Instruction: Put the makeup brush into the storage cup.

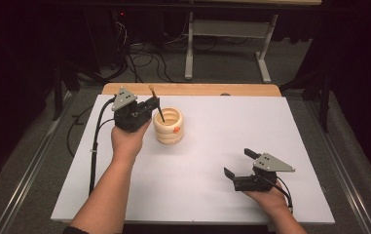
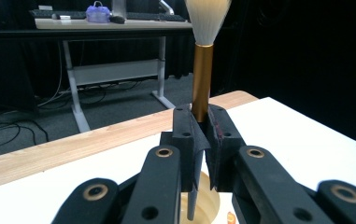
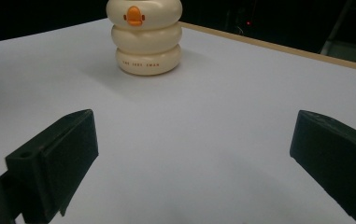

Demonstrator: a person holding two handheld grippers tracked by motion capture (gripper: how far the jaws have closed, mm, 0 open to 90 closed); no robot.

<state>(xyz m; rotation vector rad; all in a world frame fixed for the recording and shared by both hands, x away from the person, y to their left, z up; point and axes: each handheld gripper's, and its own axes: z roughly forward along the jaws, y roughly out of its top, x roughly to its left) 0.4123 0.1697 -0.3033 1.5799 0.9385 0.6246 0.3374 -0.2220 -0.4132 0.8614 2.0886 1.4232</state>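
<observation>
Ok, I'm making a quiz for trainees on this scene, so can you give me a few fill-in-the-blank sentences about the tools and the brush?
1. The left tool is shut on the handle of a ____.
2. The brush points bristles-up above the open top of the cream ____-shaped holder.
3. The right tool rests with its jaws ____.
4. The holder stands on the ____ table cover.

Missing words: brush; duck; open; white

We see tiny brown letters on the bottom ring of the cream holder (image 3: 147,35), too small to read.
</observation>
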